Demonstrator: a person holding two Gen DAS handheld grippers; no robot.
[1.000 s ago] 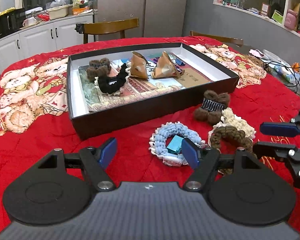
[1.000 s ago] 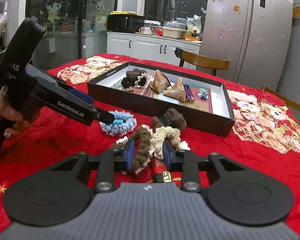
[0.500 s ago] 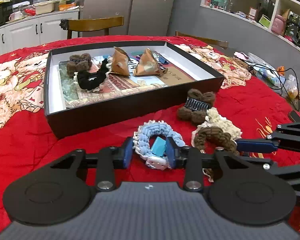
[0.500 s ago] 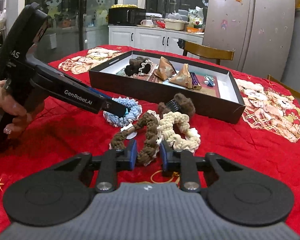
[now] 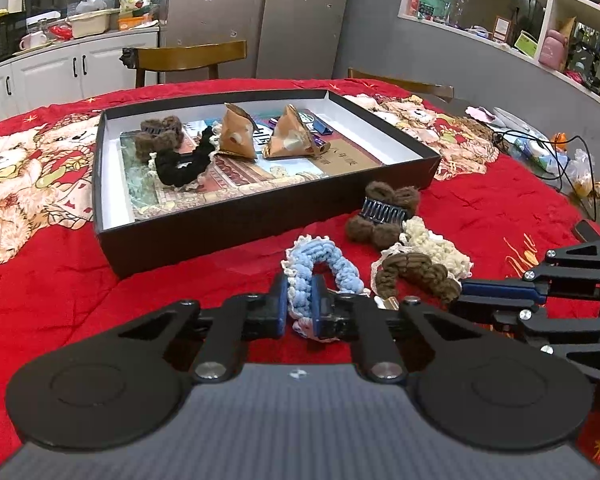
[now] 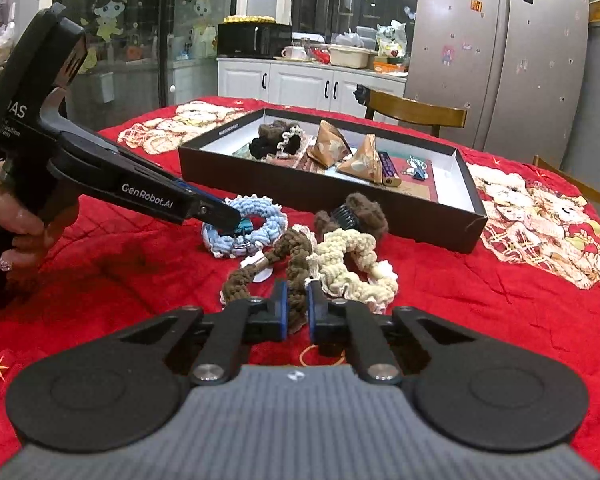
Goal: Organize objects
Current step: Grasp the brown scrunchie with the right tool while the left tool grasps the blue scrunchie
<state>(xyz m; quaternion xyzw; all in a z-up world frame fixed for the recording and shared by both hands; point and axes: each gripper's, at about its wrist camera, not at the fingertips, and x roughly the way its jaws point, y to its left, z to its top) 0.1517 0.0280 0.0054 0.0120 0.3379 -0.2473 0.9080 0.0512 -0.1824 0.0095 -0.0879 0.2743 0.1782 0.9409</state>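
Observation:
My left gripper (image 5: 300, 306) is shut on the blue scrunchie (image 5: 328, 266), which lies on the red cloth in front of the black box (image 5: 228, 216); the scrunchie also shows in the right wrist view (image 6: 260, 220). My right gripper (image 6: 297, 308) is shut on the brown scrunchie (image 6: 292, 252), also in the left wrist view (image 5: 416, 270). A cream scrunchie (image 6: 348, 264) and a brown furry hair claw (image 6: 356, 212) lie beside it. The box holds a black scrunchie (image 5: 182, 164), a brown claw (image 5: 156, 134) and two tan pouches (image 5: 238, 136).
The table has a red cloth with bear prints (image 5: 20, 168). Cables and small items lie at the right edge (image 5: 548, 152). Wooden chairs (image 5: 188, 58) stand behind the table. The left gripper's body (image 6: 100, 176) reaches in from the left.
My left gripper has closed from open onto the blue scrunchie. My right gripper has tightened on the brown scrunchie and shifted slightly.

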